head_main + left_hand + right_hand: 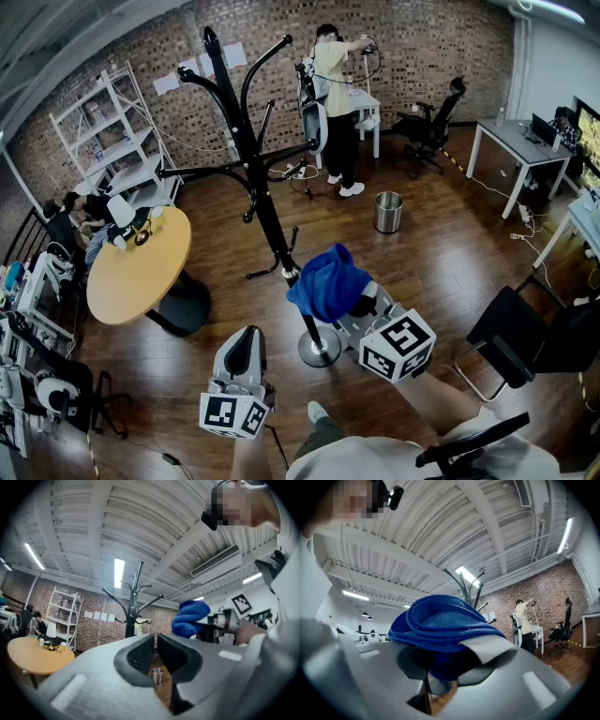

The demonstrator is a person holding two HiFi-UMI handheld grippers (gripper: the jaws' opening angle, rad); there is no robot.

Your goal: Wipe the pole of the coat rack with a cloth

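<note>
Marker cubes of both grippers sit lowest in the head view.

Left gripper [246, 339]: points up and forward, left of the coat rack's base [319, 350]. In its own view [155, 649] the jaws stand close together with only a thin slit between the pads, and nothing is held. Wood floor and a metal bin [157, 675] show through the slit.

Right gripper [352, 306]: jaws clamped on a folded blue cloth [326, 281]. In the right gripper view [454, 660] the cloth [440, 627] bulges up over both jaws in rolled layers.

Cloth position: low on the rack, just beside the black pole [265, 208], above the round base. From the head view the cloth overlaps the pole; contact cannot be confirmed. In the left gripper view the cloth [190, 617] appears right of the pole [133, 609].

Surroundings: round wooden table [141, 272] to the left of the rack, metal bin [387, 212] on the floor to its right. A person in a yellow shirt [331, 94] stands at the brick wall.
</note>
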